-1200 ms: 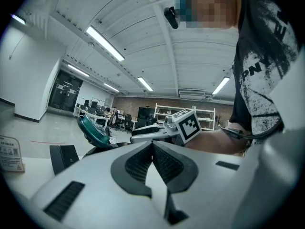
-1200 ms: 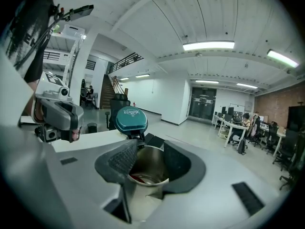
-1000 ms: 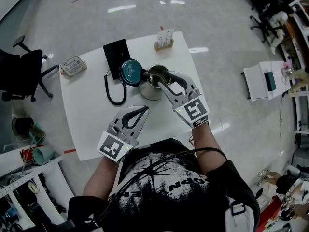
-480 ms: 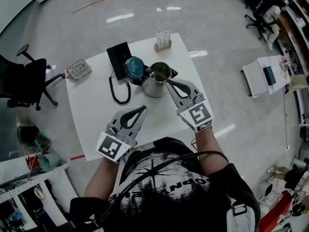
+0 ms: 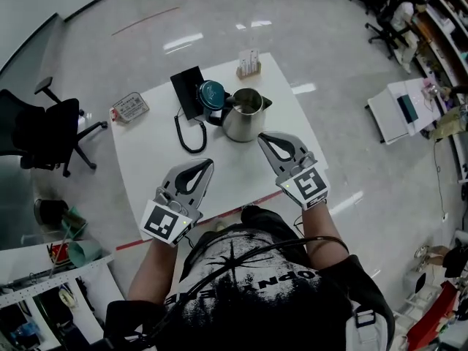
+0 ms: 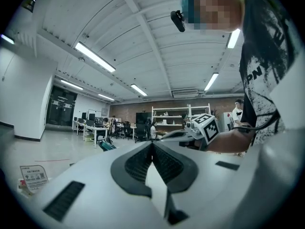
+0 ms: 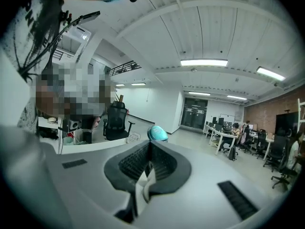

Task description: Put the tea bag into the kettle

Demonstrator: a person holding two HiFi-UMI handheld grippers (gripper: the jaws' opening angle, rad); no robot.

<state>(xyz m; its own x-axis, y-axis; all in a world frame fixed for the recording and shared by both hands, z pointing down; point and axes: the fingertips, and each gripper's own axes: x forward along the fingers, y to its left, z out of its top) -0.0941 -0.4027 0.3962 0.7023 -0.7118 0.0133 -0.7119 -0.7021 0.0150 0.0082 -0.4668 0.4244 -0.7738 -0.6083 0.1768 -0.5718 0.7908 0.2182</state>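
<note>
The steel kettle (image 5: 245, 115) stands open on the white table (image 5: 153, 167), its teal lid (image 5: 213, 93) flipped back to the left. No tea bag shows in any view, and the kettle's inside is too small to read. My right gripper (image 5: 263, 137) hovers just in front of the kettle, shut and holding nothing. In the right gripper view its jaws (image 7: 150, 144) meet, and the teal lid (image 7: 157, 133) rises just beyond them. My left gripper (image 5: 207, 164) hangs over the table's near part, left of the kettle, also shut and empty (image 6: 152, 144).
A black kettle base (image 5: 188, 91) with a coiled cord (image 5: 186, 134) lies behind and left of the kettle. A box of tea bags (image 5: 249, 63) stands at the far table edge. A small flat box (image 5: 130, 107) lies left of the table and a black office chair (image 5: 44, 126) stands beyond it.
My right gripper has drawn back from over the kettle's mouth towards the person, and its jaws have closed. The left gripper has pulled back a little as well.
</note>
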